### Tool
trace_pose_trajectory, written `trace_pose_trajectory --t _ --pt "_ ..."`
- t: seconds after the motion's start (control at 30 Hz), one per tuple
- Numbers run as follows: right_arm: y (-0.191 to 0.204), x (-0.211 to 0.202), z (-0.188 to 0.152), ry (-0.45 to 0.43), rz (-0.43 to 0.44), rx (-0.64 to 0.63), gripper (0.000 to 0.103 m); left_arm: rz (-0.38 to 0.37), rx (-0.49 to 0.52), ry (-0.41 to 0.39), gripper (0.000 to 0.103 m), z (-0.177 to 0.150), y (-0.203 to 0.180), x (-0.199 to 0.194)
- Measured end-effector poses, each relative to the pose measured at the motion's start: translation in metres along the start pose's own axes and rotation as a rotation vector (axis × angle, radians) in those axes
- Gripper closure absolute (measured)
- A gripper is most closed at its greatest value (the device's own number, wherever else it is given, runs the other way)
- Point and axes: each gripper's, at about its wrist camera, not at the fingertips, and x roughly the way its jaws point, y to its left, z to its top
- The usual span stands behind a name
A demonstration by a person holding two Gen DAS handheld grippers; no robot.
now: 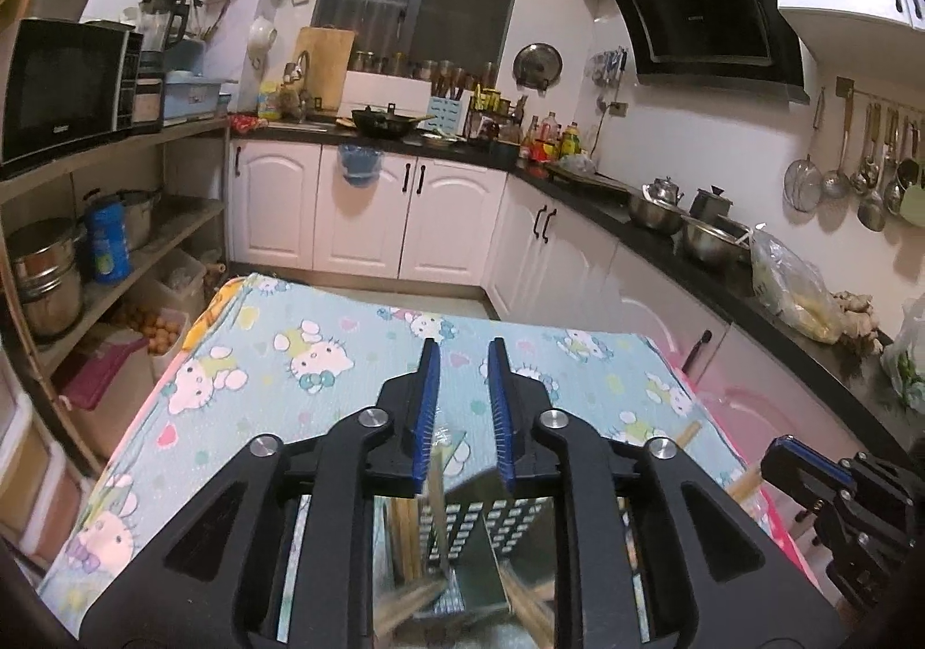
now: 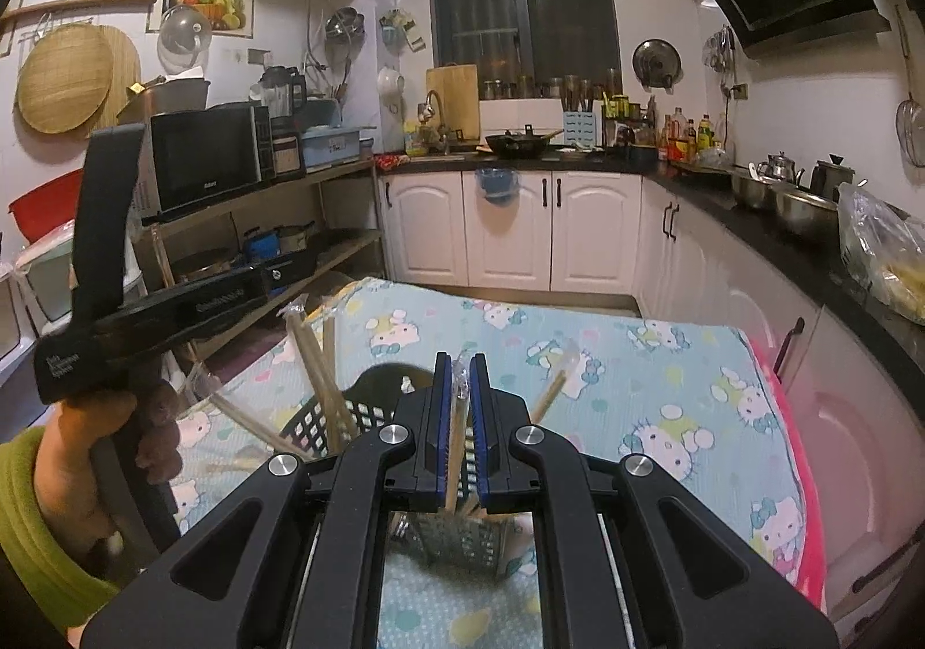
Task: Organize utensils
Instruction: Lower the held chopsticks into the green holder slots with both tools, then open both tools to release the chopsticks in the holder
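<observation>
Wrapped chopsticks (image 2: 457, 452) stand upright between the blue pads of the right gripper (image 2: 461, 365), jaws pinched on them; the lower ends reach into the black perforated holder (image 2: 324, 417) on the near part of the cartoon-print tablecloth (image 2: 665, 388). More chopsticks (image 2: 312, 360) lean out of the holder's left side. Left gripper (image 1: 464, 354) sits above the holder, jaws slightly apart, pads clear of the sticks below. Left hand (image 2: 87, 452), green sleeve, grips its handle at near left.
</observation>
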Motion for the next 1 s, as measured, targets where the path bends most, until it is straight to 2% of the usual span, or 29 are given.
trace_pose_trajectory --t 0.1,0.17,0.3,0.43,0.57,0.83,1.0 --pt "0.001 -0.004 -0.003 0.01 0.0 0.003 0.095 -0.002 0.004 0.014 0.087 -0.004 0.0 -0.006" --pt "0.002 -0.008 -0.006 0.017 0.0 0.008 0.09 -0.004 0.004 0.021 0.083 -0.007 0.0 -0.012" --pt "0.003 -0.015 -0.009 0.022 0.004 0.009 0.087 -0.014 0.0 0.037 0.077 -0.011 0.002 -0.023" --pt "0.006 -0.024 -0.012 0.025 0.003 0.002 0.077 -0.025 -0.003 0.057 0.07 -0.017 0.004 -0.034" --pt "0.01 -0.034 -0.016 0.028 0.004 -0.003 0.071 -0.033 0.007 0.064 0.059 -0.023 0.003 -0.046" --pt "0.019 -0.052 -0.031 0.034 0.0 -0.013 0.053 -0.043 0.012 0.089 0.038 -0.043 0.005 -0.067" --pt "0.024 -0.063 -0.047 0.042 -0.01 -0.032 0.043 -0.039 0.011 0.095 0.02 -0.058 0.007 -0.081"
